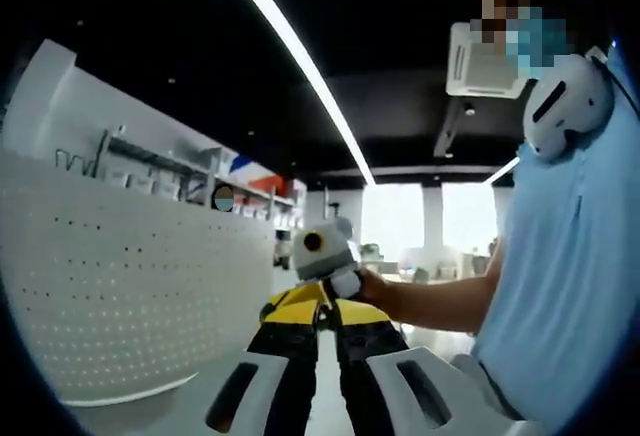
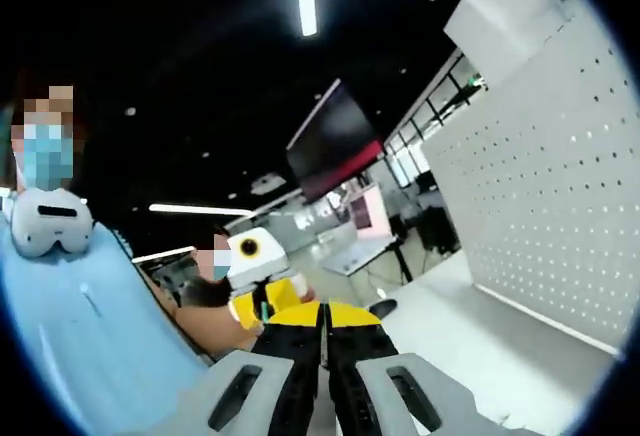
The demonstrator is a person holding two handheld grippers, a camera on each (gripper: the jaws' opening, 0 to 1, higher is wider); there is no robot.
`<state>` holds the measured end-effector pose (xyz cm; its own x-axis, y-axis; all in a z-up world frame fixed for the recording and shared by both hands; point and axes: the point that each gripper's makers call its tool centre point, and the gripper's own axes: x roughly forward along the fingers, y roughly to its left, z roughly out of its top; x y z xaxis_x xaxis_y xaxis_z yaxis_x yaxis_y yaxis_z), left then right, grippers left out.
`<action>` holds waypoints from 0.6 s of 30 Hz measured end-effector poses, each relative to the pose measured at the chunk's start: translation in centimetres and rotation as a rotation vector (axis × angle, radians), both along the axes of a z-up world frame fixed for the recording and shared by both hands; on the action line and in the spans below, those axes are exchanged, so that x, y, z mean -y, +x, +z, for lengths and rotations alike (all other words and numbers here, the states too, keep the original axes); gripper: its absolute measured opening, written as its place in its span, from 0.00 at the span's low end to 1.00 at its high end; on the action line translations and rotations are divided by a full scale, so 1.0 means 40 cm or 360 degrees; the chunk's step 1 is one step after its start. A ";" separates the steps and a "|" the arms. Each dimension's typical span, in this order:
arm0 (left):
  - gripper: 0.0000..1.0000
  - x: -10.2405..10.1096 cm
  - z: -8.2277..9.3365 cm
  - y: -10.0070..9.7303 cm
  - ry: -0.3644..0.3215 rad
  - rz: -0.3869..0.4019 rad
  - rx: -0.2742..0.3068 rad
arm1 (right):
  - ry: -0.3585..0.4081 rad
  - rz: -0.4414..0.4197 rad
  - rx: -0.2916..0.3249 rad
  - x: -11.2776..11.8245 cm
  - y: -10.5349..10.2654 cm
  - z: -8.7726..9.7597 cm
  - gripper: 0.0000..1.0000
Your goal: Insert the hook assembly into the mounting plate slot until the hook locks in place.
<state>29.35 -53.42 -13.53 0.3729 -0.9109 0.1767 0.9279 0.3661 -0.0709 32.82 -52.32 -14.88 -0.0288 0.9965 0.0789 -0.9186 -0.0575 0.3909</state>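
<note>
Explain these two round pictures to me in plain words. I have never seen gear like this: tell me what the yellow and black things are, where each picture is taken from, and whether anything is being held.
A person in a light blue shirt holds a hand tool in each hand. Each tool is a two-jaw gripper with a fisheye camera riding on it, hence the round pictures.

The left gripper view looks along the left gripper: its yellow and black jaws rise from the bottom, pressed together. Just beyond them sits the right gripper, a white box with a round lens, held in the person's hand.

The right gripper view looks along the right gripper, its jaws also together, with the left gripper beyond on the left.

I can see nothing between either pair of jaws. A white pegboard panel stands on a white table. The hook is not something I can make out.
</note>
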 end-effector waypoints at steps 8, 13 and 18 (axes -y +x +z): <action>0.05 0.005 -0.002 -0.004 0.0005 -0.0036 -0.0012 | 0.0054 -0.0001 0.0176 0.001 -0.007 0.013 0.00; 0.04 0.011 -0.003 -0.005 0.0024 -0.0063 -0.0011 | 0.0138 -0.0019 0.0309 0.013 -0.009 0.025 0.00; 0.03 0.022 -0.017 -0.004 0.0083 -0.0099 -0.0012 | 0.0104 -0.0029 0.0366 0.023 -0.010 0.024 0.00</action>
